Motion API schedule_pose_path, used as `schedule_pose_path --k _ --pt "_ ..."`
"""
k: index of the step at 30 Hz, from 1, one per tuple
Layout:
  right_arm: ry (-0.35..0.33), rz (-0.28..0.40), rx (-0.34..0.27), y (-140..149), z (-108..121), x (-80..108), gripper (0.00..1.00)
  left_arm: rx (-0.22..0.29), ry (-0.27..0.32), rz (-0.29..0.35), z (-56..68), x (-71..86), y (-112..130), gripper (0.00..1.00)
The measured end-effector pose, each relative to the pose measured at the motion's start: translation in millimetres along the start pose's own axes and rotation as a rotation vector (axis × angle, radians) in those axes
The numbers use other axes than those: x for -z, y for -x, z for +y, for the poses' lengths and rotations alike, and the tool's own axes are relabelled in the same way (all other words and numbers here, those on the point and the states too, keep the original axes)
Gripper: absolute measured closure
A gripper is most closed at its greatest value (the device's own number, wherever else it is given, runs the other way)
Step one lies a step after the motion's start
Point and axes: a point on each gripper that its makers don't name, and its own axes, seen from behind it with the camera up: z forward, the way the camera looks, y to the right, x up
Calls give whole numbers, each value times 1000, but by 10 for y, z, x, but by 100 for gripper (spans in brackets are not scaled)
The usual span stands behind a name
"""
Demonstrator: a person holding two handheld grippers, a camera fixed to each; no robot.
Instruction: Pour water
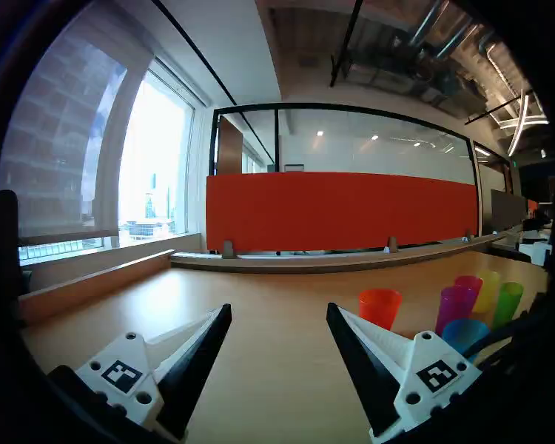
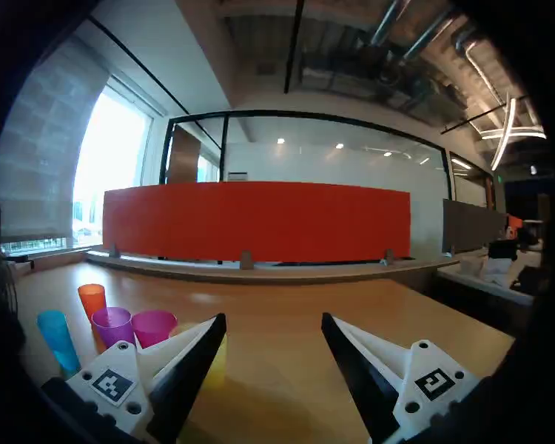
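Left gripper view: orange cup, purple cup, magenta cup, yellow cup, green cup and blue cup on a light-brown wood desk. The divider panel is red-orange. Left gripper and right gripper: black fingers, white bodies, 2 black-and-white square markers each.

In the left gripper view, a finger of the left hand-held gripper hides the lower half of the blue cup and the foot of the orange cup. In the right gripper view, the pink cup is partly hidden behind a finger of the right hand-held gripper. Whether any cup holds water cannot be told.
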Motion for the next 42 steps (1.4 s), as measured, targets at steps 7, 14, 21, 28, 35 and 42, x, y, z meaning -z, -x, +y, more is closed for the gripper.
schedule_pose_path --k 7,14,21,28,35,42 --pt "-6 -4 -5 65 2 18 0 0 0 0 2 3 4 5" --pt "-10 10 -17 55 -7 77 0 0 0 0 5 5 4 5" --pt "-13 14 -15 49 -15 96 0 0 0 0 0 5 5 5" --pt "-18 14 -15 71 -19 89 0 0 0 0 -1 2 8 5" --pt "-19 12 -16 76 -16 85 0 0 0 0 -1 -1 7 5" --pt "-19 12 -15 71 -18 89 0 0 0 0 -2 -2 4 5"
